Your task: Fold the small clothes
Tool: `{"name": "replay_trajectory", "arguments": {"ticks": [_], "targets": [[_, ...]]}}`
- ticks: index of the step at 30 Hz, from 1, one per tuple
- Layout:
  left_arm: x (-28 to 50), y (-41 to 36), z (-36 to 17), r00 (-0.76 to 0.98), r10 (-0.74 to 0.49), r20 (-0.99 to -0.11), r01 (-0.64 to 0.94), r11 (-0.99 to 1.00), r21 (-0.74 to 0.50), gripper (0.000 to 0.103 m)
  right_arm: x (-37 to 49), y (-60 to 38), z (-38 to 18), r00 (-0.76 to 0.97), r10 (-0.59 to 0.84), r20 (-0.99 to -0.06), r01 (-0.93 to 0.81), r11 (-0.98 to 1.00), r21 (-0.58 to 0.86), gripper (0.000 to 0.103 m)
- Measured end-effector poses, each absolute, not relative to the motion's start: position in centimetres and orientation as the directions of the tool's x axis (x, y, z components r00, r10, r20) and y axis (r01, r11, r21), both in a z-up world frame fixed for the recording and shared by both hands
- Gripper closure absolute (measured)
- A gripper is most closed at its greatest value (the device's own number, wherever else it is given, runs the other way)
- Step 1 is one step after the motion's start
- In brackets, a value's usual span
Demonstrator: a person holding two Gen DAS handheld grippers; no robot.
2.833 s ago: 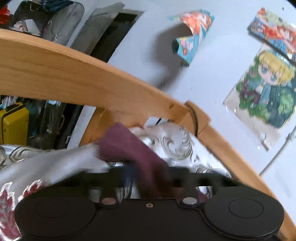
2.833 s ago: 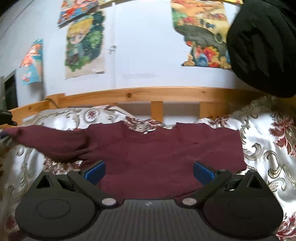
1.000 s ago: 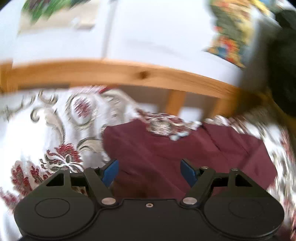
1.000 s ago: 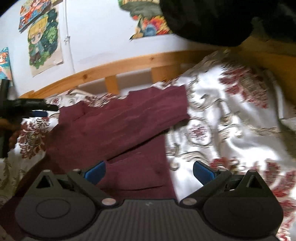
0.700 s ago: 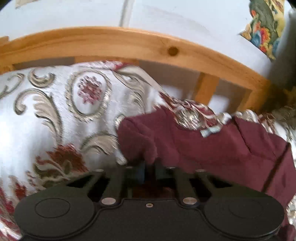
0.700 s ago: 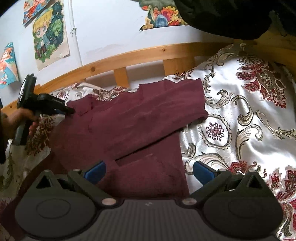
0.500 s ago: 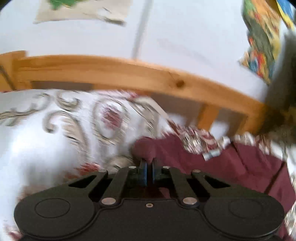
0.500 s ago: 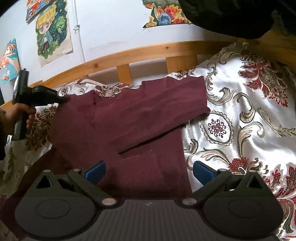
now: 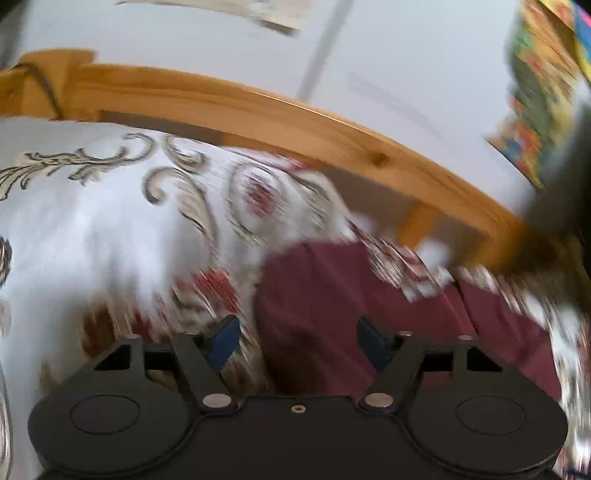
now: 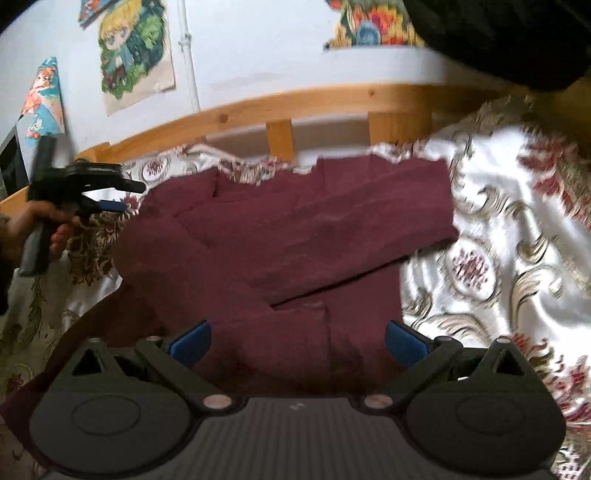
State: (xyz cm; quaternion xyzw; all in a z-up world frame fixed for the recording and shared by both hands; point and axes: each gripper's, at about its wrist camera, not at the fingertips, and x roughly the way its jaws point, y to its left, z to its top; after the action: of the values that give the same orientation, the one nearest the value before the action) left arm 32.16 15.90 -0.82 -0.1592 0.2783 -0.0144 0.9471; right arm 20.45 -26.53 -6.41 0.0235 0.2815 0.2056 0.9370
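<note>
A maroon long-sleeved top (image 10: pixel 295 236) lies flat on the patterned bedspread (image 10: pixel 509 236), both sleeves folded across its front. My right gripper (image 10: pixel 295 341) is open and empty, low over the top's lower part. My left gripper (image 9: pixel 297 341) is open and empty beside the top's left shoulder (image 9: pixel 317 295). In the right wrist view the left gripper (image 10: pixel 129 195) shows at the far left, held in a hand, its fingers apart just off the shoulder.
A wooden bed rail (image 10: pixel 295 107) runs behind the top, with a white wall and posters (image 10: pixel 136 55) above. A black garment (image 10: pixel 498 33) hangs at the upper right. The white and red floral bedspread (image 9: pixel 110 221) spreads to both sides.
My left gripper was shut on the top's left shoulder half a second ago; it has opened and let the cloth go. The right gripper has stayed open over the hem.
</note>
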Motion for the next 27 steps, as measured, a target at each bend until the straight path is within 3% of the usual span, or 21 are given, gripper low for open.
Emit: {"name": "replay_trajectory", "arguments": {"ticks": [3, 4, 6, 7, 8, 13, 14, 15, 18, 21, 23, 25, 27], "targets": [[30.3, 14.1, -2.2, 0.813, -0.141, -0.566, -0.009, 0.967, -0.254, 0.028, 21.8, -26.3, -7.0, 0.741, 0.405, -0.536, -0.360, 0.913, 0.192, 0.011], [29.9, 13.6, -2.9, 0.800, -0.138, -0.584, -0.005, 0.972, -0.236, 0.029, 22.1, -26.2, -7.3, 0.739, 0.409, -0.535, -0.361, 0.911, 0.197, 0.023], [29.4, 12.9, -4.4, 0.776, -0.116, -0.620, -0.015, 0.979, -0.202, 0.032, 22.5, -25.6, -7.2, 0.743, 0.408, -0.531, -0.375, 0.911, 0.175, 0.057], [29.1, 12.8, -4.9, 0.774, -0.111, -0.623, -0.016, 0.981, -0.194, 0.033, 22.4, -25.2, -6.9, 0.749, 0.398, -0.529, -0.389, 0.911, 0.135, 0.085], [28.7, 12.7, -5.3, 0.781, -0.106, -0.615, -0.012, 0.983, -0.184, 0.034, 22.0, -24.8, -6.4, 0.761, 0.392, -0.516, -0.413, 0.907, 0.081, 0.095], [27.7, 12.3, -5.8, 0.787, -0.096, -0.609, 0.020, 0.991, -0.131, 0.034, 16.7, -24.0, -3.7, 0.800, 0.430, -0.419, -0.538, 0.823, -0.183, 0.098], [27.7, 12.3, -5.8, 0.787, -0.096, -0.609, 0.024, 0.992, -0.125, 0.034, 15.6, -23.8, -3.5, 0.798, 0.435, -0.417, -0.555, 0.800, -0.228, 0.098], [27.5, 12.3, -5.8, 0.825, -0.105, -0.555, 0.065, 0.994, -0.091, 0.034, 14.6, -23.6, -3.5, 0.798, 0.430, -0.422, -0.565, 0.777, -0.278, 0.098], [27.6, 12.3, -5.9, 0.825, -0.099, -0.556, 0.064, 0.995, -0.083, 0.034, 12.3, -23.2, -4.5, 0.772, 0.404, -0.491, -0.601, 0.714, -0.359, 0.098], [27.6, 12.2, -5.8, 0.816, -0.097, -0.570, 0.060, 0.995, -0.083, 0.034, 11.3, -23.7, -5.5, 0.715, 0.402, -0.572, -0.644, 0.697, -0.315, 0.089], [27.4, 12.2, -5.7, 0.808, -0.098, -0.581, 0.056, 0.994, -0.091, 0.034, 11.0, -24.4, -5.3, 0.706, 0.406, -0.580, -0.634, 0.728, -0.261, 0.064], [27.1, 12.3, -5.6, 0.799, -0.103, -0.592, 0.053, 0.993, -0.101, 0.033, 11.3, -25.8, -4.7, 0.728, 0.417, -0.544, -0.591, 0.783, -0.192, 0.052], [26.6, 12.3, -5.6, 0.790, -0.110, -0.604, 0.045, 0.992, -0.121, 0.028, 12.9, -26.8, -4.2, 0.751, 0.404, -0.522, -0.531, 0.840, -0.114, 0.050]]}}
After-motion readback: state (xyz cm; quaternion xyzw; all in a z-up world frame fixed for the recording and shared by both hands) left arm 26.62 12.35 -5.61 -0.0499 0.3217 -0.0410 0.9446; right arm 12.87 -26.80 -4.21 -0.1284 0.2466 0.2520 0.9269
